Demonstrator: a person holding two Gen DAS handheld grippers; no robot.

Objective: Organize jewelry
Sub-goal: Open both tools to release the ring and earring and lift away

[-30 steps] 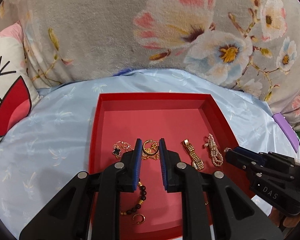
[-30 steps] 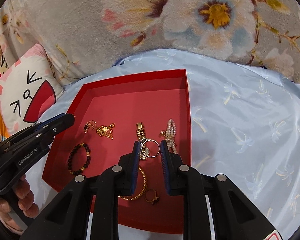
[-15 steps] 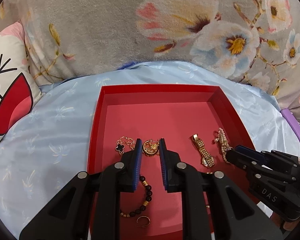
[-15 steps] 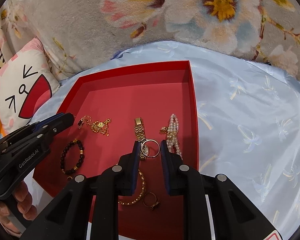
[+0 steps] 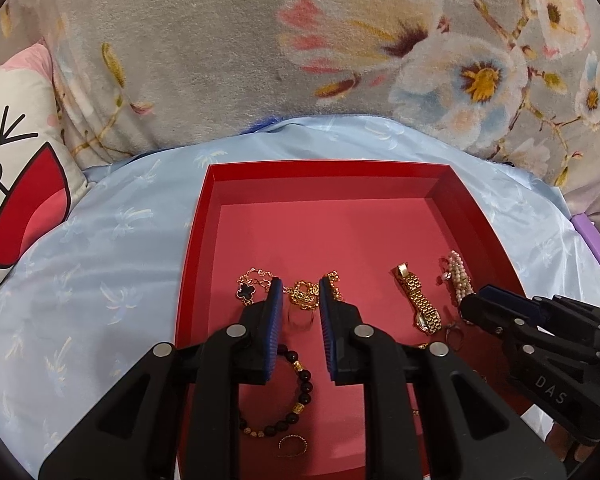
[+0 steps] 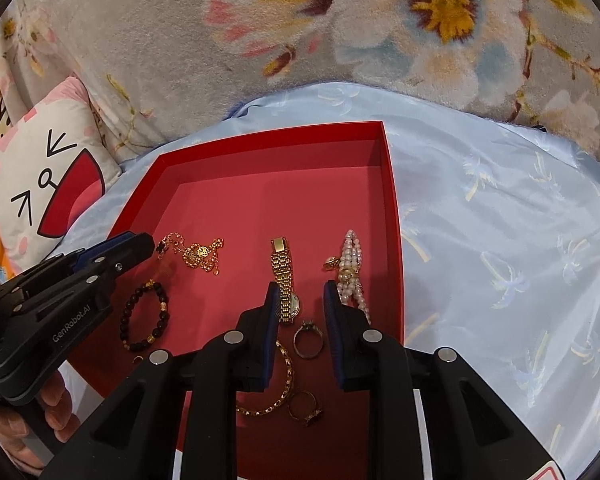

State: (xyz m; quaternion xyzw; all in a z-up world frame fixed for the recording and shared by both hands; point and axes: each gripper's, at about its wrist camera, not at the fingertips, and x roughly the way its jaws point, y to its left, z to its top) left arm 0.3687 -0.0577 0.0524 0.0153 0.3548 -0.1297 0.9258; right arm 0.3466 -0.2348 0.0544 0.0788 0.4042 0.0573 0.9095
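1. Starting at the left, the left gripper (image 5: pixel 300 288) hovers low over the red tray (image 5: pixel 324 166), which sits on a blue cloth (image 5: pixel 100 280). Its jaws stand narrow, with nothing between the pads.
2. Just beyond its tips lies a tangle of gold chain (image 5: pixel 304 296) with a black clover charm (image 5: pixel 246 292). Whether that is one chain or two, I cannot tell.
3. To lift it well, I would pinch the bunched links rather than a single strand and raise them slowly, so nothing snags.
4. Below, near the tray's front left, lie one dark bead bracelet (image 5: pixel 296 396) and one small gold hoop (image 5: pixel 292 444).
5. In the middle lie one gold watch (image 6: pixel 284 280), one gold link bracelet (image 6: pixel 284 380) and two rings: a silver ring (image 6: pixel 308 338) and a dark-stone ring (image 6: pixel 306 408).
6. By the right wall lies one strand of pearls (image 6: pixel 352 272), with a small gold piece beside it that is too small to name.
7. The right gripper (image 6: pixel 300 290) is above the watch and the silver ring, its jaws opening from a narrow gap and gripping nothing. For a ring, the pads should come straight down on either side of the band.
8. All the jewelry is already inside the tray, grouped toward the front. The back half is bare and offers room for sorting.
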